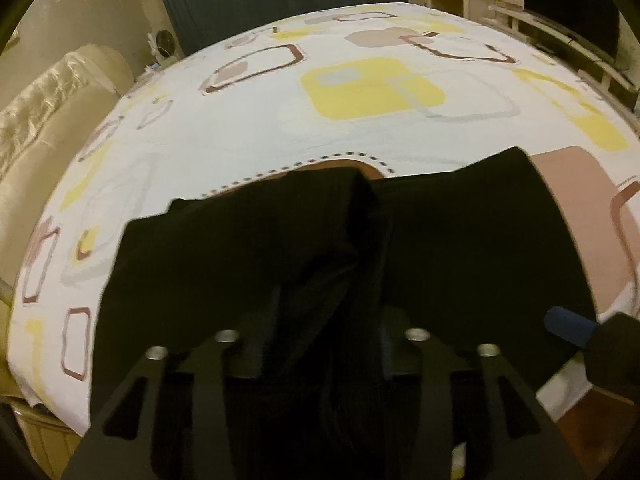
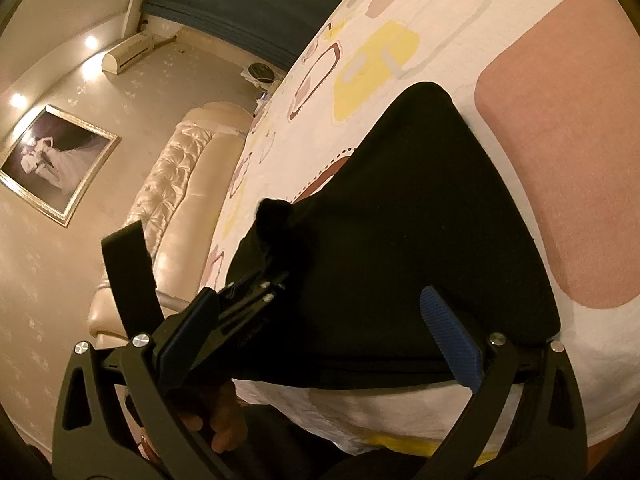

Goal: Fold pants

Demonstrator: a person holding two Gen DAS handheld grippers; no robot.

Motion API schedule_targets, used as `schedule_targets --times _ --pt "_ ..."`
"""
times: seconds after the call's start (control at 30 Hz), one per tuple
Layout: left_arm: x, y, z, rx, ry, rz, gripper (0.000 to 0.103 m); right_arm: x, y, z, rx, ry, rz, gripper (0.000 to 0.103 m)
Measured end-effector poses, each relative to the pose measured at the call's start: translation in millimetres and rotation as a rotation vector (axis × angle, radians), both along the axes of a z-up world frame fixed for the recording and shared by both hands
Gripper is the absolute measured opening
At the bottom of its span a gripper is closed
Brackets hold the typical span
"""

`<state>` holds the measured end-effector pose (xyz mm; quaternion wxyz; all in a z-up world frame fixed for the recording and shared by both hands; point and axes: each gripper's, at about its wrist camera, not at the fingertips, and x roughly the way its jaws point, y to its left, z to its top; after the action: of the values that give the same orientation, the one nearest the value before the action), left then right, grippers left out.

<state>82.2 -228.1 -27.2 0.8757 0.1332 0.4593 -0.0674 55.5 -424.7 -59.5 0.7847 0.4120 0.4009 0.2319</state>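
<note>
Two grippers work black pants bunched near the bed edge. Left gripper fingers spread around a raised ridge of cloth, not pinching; right gripper fingers spread too — the fold could slump loose and skewed.

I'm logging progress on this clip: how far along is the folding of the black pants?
Done: the black pants lie doubled into a compact stack on the patterned bedsheet. In hand: the left gripper is at the bunched middle, its grip hidden; the right gripper stands open at the near edge. Left: flattening that raised ridge, perhaps a last fold.
</note>
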Motion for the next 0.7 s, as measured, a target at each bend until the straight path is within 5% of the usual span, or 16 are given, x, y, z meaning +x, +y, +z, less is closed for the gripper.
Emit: schedule_targets --times 0.2,0.3,0.47,0.7 --pt "-12.5 6.7 20.4 -0.088 0.008 -0.030 0.049 -0.2 -5.6 -2.2 0.045 0.005 -0.014 0.101" --pt "-21.0 33.0 43.6 -0.172 -0.008 -0.020 0.070 0.1 -5.6 -1.8 0.037 0.004 -0.010 0.101" --pt "-32.8 115.2 75.2 -0.239 -0.123 0.058 0.078 0.3 -6.4 -1.0 0.030 0.002 -0.003 0.101" --pt "-21.8 236.5 38.5 -0.310 -0.054 0.233 0.079 3.9 1.8 7.9 -0.036 0.016 0.035 0.101"
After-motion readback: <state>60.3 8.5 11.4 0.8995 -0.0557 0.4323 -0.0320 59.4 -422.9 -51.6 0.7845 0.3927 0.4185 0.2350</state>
